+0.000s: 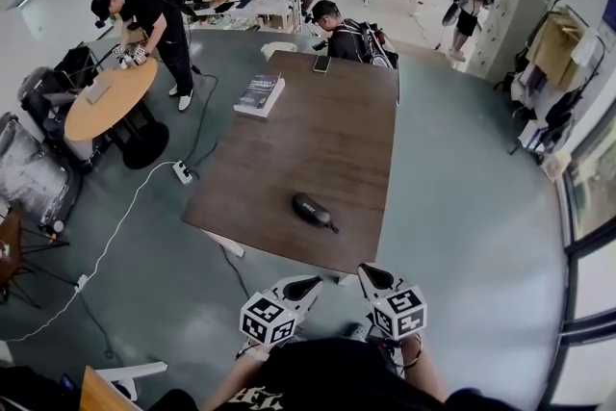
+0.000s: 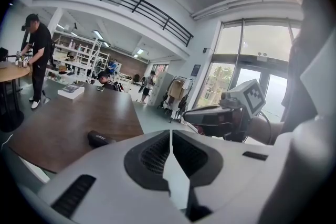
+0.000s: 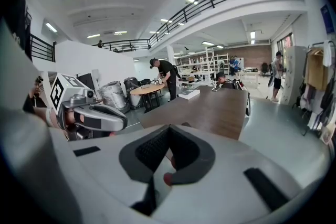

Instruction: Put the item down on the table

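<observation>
I am looking down on the long brown surface [image 1: 327, 140], which is filling the middle of the head view. To its left a round wooden table [image 1: 104, 99] is standing, with a person in black [image 1: 154, 14] leaning over it. Another person [image 1: 342, 36] is sitting at the surface's far end. A book [image 1: 259, 95] is lying at the far left corner. I am holding the left gripper [image 1: 306, 285] and the right gripper [image 1: 373, 276] side by side just off the near edge, both pointing toward the surface. The left fingers [image 2: 152, 155] are pressing together on nothing, and the right fingers [image 3: 152, 149] are likewise clenched shut and carrying nothing. The black case [image 1: 313, 210] is lying on the surface near that near edge, apart from both grippers and well apart from the book. A phone [image 1: 321, 64] is resting at the far end, close to the seated person.
</observation>
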`<state>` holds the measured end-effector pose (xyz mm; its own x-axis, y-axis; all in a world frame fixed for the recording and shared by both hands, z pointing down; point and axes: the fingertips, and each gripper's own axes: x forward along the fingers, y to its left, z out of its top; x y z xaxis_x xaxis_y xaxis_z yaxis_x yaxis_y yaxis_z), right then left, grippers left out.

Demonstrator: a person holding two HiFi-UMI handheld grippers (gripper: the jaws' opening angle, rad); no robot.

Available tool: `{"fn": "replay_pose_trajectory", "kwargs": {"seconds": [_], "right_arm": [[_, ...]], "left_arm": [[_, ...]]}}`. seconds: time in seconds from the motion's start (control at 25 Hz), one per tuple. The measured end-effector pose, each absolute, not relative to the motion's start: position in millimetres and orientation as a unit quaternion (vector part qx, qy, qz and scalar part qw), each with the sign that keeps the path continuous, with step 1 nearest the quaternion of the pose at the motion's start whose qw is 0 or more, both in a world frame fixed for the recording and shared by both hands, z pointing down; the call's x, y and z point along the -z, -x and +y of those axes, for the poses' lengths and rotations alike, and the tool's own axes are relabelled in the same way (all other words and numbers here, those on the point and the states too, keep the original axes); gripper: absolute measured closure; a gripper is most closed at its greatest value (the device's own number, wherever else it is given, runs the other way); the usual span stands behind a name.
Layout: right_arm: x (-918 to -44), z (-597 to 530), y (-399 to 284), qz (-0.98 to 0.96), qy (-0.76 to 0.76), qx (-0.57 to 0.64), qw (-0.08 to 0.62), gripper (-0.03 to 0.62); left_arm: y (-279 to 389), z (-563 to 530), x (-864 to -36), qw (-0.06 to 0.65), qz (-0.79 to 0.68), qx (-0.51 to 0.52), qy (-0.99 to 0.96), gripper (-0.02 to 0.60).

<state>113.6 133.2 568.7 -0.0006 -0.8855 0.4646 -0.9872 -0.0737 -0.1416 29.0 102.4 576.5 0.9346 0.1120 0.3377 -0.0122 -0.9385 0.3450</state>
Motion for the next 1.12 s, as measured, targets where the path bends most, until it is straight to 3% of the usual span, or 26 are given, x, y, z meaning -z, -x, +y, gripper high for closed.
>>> {"fn": "replay_pose_trajectory", "kwargs": {"seconds": [0.88, 1.12], "right_arm": [[-575.5, 131.9, -122.0, -0.675, -0.692, -0.217, 0.132, 0.606], [-572.9, 129.3, -124.1, -0.676, -0.692, -0.230, 0.102, 0.606]], "left_arm": [[-39.7, 101.0, -576.2, 0.169, 0.017, -0.175, -0.970, 0.560], [-39.0, 98.7, -577.8, 0.169, 0.016, -0.177, -0.969, 0.560]]}}
